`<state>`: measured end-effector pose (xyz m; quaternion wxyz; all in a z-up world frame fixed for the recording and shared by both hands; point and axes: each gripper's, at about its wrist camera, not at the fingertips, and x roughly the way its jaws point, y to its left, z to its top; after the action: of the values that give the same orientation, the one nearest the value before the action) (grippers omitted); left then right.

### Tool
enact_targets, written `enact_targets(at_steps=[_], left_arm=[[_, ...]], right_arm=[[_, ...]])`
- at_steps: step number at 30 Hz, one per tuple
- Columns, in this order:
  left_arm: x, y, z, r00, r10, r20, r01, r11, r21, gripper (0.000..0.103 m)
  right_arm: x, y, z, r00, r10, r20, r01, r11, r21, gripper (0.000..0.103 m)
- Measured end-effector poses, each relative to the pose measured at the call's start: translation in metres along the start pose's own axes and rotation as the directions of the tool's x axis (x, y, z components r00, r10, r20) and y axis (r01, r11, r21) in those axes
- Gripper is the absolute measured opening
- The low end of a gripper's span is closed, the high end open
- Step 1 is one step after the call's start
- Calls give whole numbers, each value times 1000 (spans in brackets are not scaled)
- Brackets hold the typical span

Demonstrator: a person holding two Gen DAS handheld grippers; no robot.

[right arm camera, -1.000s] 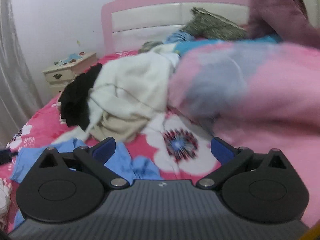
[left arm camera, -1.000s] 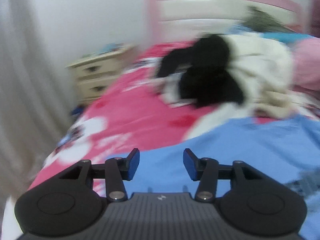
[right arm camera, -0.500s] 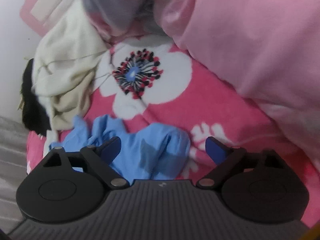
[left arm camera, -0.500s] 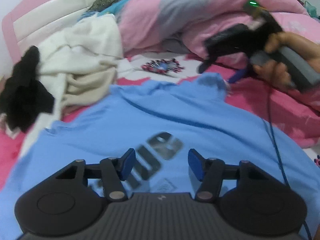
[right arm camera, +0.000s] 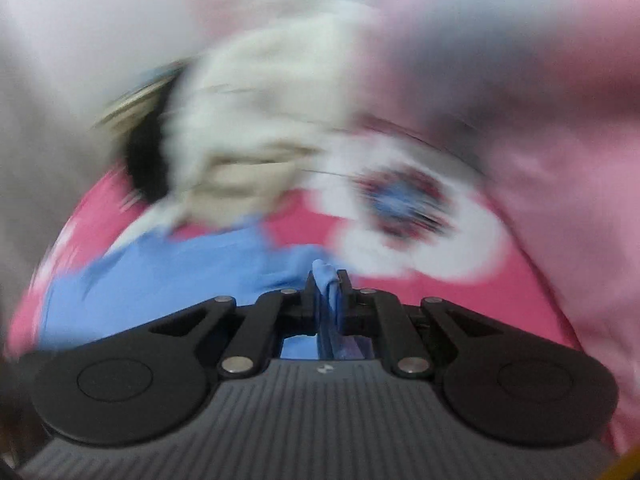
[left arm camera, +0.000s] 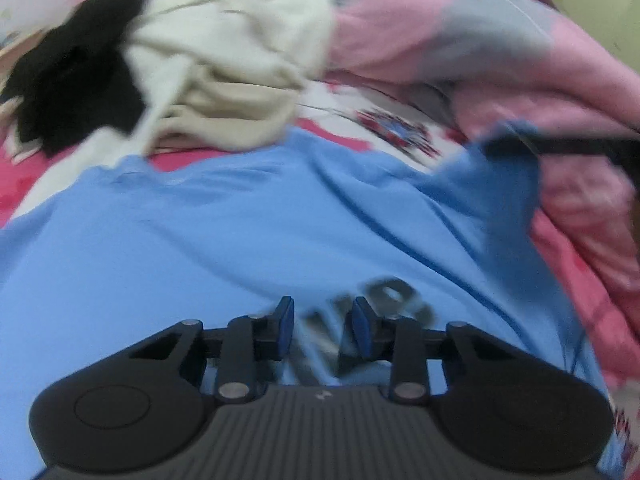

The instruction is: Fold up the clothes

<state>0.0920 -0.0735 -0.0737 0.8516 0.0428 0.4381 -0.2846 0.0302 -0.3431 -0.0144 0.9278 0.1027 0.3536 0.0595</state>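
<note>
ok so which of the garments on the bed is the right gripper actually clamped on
The blue T-shirt. A fold of it sits pinched in the right gripper; the cream garment and black one lie untouched beyond.

Blue T-shirt spread on the bed

The light blue T-shirt lies mostly flat with grey printed lettering facing up; one far corner is lifted off the bedding, and a bunched fold of it stands pinched upright.

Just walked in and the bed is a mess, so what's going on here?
A person with a tool in each hand is folding a light blue T-shirt spread on the pink floral bedsheet. The right tool is shut on a bunched edge of it. The left tool is closing above its printed lettering, not yet gripping.
</note>
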Motion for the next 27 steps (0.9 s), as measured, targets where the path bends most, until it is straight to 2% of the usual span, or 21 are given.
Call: enact_targets(at_steps=[1, 2, 3, 4, 6, 8, 9, 10, 11, 12, 15, 17, 18, 19, 20, 22, 25, 27], left_arm=[[-3, 10, 3, 1000, 11, 11, -11, 1000, -28, 33], [-5, 19, 5, 1000, 23, 19, -22, 998, -53, 32], [-6, 29, 8, 999, 36, 26, -34, 996, -79, 32], [-7, 38, 10, 998, 48, 30, -45, 993, -108, 32], [-7, 50, 13, 998, 54, 34, -48, 987, -154, 32], [-7, 55, 15, 998, 51, 44, -43, 984, -173, 32], [-8, 55, 15, 998, 48, 49, -39, 984, -173, 32], [-7, 54, 16, 998, 40, 54, -30, 985, -170, 32], [-6, 53, 16, 998, 30, 58, -20, 986, -165, 33], [-6, 52, 17, 998, 20, 62, -10, 987, -160, 33], [-6, 49, 20, 996, -26, 84, 38, 987, -153, 34], [-8, 47, 26, 990, -83, 115, 101, 982, -157, 38], [-8, 45, 29, 986, -105, 128, 124, 980, -153, 41], [-8, 42, 33, 983, -124, 139, 144, 979, -145, 43], [-6, 39, 37, 981, -131, 145, 151, 979, -137, 44], [-2, 34, 42, 978, -153, 142, 173, 975, -138, 44], [4, 35, 46, 970, -210, 120, 229, 958, -174, 44], [5, 44, 47, 966, -234, 110, 253, 942, -220, 47]], right_arm=[[-2, 24, -7, 999, 38, 4, -37, 991, -132, 6], [-1, 50, -21, 998, 64, -3, -62, 958, -280, 6], [1, 74, -36, 996, 83, -17, -82, 905, -417, 7], [6, 90, -55, 996, 83, -37, -90, 843, -531, 8], [16, 122, -92, 994, 73, -76, -106, 682, -724, 10], [22, 137, -124, 994, 46, -96, -105, 531, -841, 17], [20, 142, -132, 995, 43, -92, -101, 478, -872, 18], [15, 142, -134, 995, 53, -87, -102, 457, -884, 21], [8, 140, -129, 993, 77, -86, -112, 475, -873, 25], [0, 137, -122, 991, 100, -88, -127, 508, -852, 28], [-17, 109, -81, 981, 162, -107, -192, 732, -653, 41], [-19, 76, -54, 981, 164, -105, -193, 882, -430, 44], [-19, 59, -42, 981, 162, -102, -186, 933, -308, 44], [-14, 41, -34, 983, 153, -99, -169, 968, -185, 45], [-8, 22, -29, 983, 149, -105, -157, 985, -67, 45], [6, -2, -26, 977, 162, -141, -152, 985, 82, 45], [33, -13, -29, 958, 210, -194, -184, 972, 146, 45], [46, -3, -27, 946, 262, -191, -238, 961, 143, 45]])
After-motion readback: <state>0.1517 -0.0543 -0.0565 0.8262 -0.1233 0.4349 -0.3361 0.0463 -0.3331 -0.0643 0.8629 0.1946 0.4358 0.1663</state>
